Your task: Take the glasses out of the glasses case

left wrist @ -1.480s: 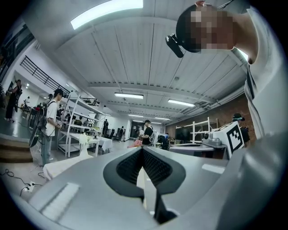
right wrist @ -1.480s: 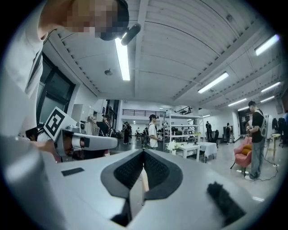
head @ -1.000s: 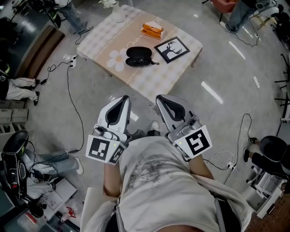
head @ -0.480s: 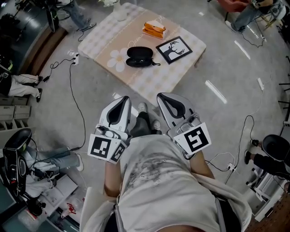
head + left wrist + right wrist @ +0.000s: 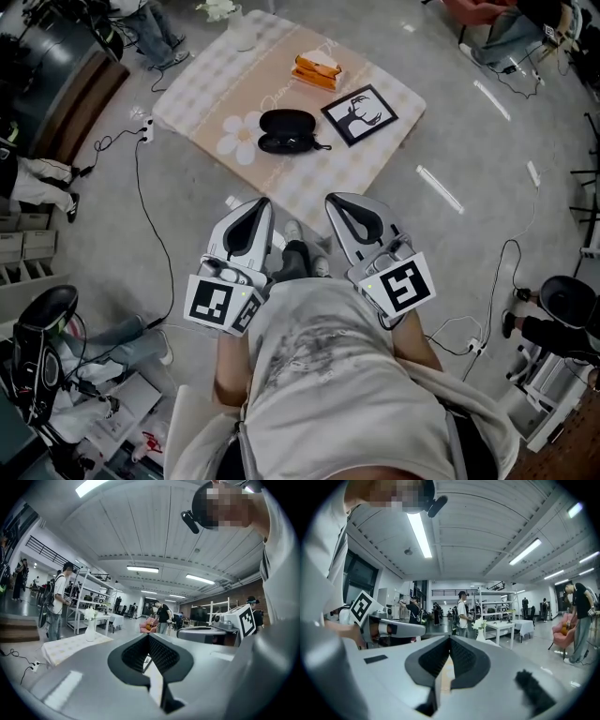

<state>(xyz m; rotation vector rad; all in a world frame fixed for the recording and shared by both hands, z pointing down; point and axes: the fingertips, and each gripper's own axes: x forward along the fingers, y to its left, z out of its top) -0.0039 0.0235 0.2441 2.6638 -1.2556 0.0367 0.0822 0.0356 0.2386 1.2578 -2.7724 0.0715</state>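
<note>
Standing back from the worktop (image 5: pixel 197 89), the person holds the left tool (image 5: pixel 249 217) and right tool (image 5: pixel 349 214) pressed together, with nothing in them. The case (image 5: pixel 286 129) lies shut on the worktop, well apart from both. It would be best to step close, hold the case down with one tool, and lift the lid slowly with the other.

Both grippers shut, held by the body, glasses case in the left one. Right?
No. The head view shows the glasses case lying on the table, ahead of both grippers. The left gripper and right gripper are shut, by the body, empty.
</note>
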